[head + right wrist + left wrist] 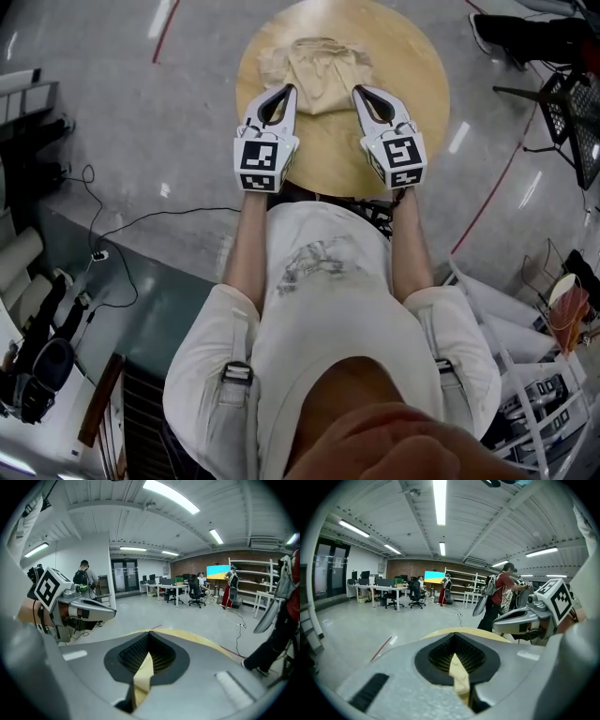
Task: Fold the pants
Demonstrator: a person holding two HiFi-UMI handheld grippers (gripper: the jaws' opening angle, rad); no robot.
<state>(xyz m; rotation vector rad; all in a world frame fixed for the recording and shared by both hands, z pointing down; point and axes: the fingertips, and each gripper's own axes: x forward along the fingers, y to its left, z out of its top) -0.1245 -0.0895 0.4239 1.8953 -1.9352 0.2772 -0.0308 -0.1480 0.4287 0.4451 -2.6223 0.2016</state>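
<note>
On the round wooden table (pixel 427 103), the beige pants (pixel 319 66) lie bunched toward the far side. At their near left edge, the left gripper (pixel 285 92) has its jaws pressed together on a strip of the cloth. Just to its right, the right gripper (pixel 360 92) is clamped likewise on the near right edge.

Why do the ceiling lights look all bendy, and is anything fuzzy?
Left gripper view: the wide lens bends the ceiling lights and blackens the corners; the pants pinched in the left tongs look soft. Right gripper view: same bending. Head view: white glare streaks on the floor.
</note>
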